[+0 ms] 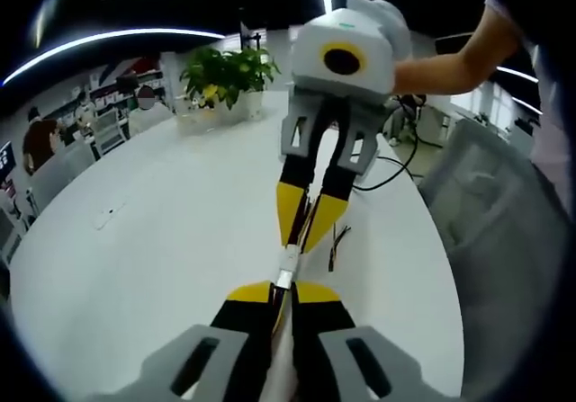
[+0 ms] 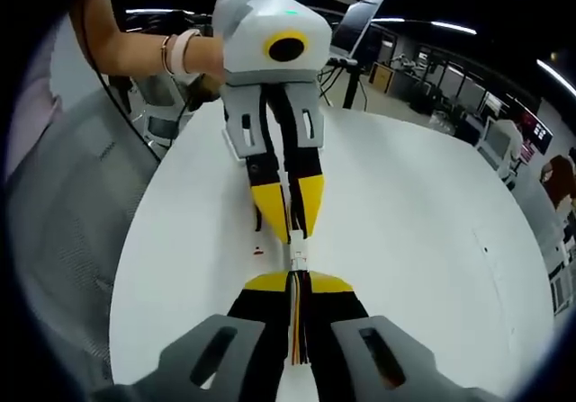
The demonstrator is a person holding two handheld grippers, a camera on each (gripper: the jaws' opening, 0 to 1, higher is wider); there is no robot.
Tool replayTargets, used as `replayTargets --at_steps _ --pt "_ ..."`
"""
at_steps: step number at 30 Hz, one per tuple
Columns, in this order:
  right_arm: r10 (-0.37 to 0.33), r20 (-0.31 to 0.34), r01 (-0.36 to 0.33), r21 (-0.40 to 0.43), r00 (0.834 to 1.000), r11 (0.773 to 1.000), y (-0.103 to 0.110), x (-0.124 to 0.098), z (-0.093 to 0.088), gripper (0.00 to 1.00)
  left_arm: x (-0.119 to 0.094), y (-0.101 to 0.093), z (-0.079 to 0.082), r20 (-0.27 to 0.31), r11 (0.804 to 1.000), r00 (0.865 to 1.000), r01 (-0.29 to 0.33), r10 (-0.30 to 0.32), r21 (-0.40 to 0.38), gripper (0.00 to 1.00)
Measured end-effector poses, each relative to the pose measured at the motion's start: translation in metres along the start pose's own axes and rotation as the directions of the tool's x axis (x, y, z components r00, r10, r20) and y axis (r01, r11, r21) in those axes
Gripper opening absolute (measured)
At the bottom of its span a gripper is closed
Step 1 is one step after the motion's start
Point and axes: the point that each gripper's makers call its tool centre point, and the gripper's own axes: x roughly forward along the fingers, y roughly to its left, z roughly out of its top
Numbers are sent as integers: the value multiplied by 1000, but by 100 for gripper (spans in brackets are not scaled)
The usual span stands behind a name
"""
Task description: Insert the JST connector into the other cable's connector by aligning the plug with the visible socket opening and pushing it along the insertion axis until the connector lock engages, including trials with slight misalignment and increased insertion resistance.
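Two grippers face each other tip to tip above a round white table (image 1: 162, 231). In the left gripper view, my left gripper (image 1: 283, 292) is shut on a pale cable (image 1: 283, 361) ending in a small white connector (image 1: 287, 270). The right gripper (image 1: 304, 229) reaches down from above, shut on dark wires whose loose ends (image 1: 337, 240) hang aside. In the right gripper view, my right gripper (image 2: 297, 283) is shut on yellow, red and black wires (image 2: 297, 330). The white connector (image 2: 298, 260) sits between it and the left gripper (image 2: 290, 229). The two connector halves touch; I cannot tell how deep.
A potted plant (image 1: 229, 74) stands at the table's far edge, and a black cable (image 1: 396, 173) snakes across it. A laptop on a stand (image 2: 360, 20) is at the other side. A small red scrap (image 2: 258, 251) lies below the grippers. Grey chairs (image 2: 63, 222) ring the table.
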Motion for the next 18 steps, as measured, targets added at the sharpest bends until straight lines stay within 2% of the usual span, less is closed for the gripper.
replayTargets --at_steps 9,12,14,16,18 --pt "6 7 -6 -9 1000 1000 -2 -3 3 1 -1 -1 5 13 1000 1000 2 -2 9 0" --pt "-1 10 1 -7 1000 1000 -2 -3 4 1 -2 0 8 34 1000 999 2 -1 -15 0" --pt "1 11 -1 -8 1000 1000 -2 -3 4 1 -2 -1 8 32 1000 999 6 -6 -7 0" --pt "5 7 -5 -12 1000 1000 -1 -3 3 1 -3 7 3 28 1000 1000 11 -10 -5 0" --pt "6 7 -6 -16 1000 1000 -1 -2 3 1 -2 4 3 26 1000 1000 14 -14 -4 0"
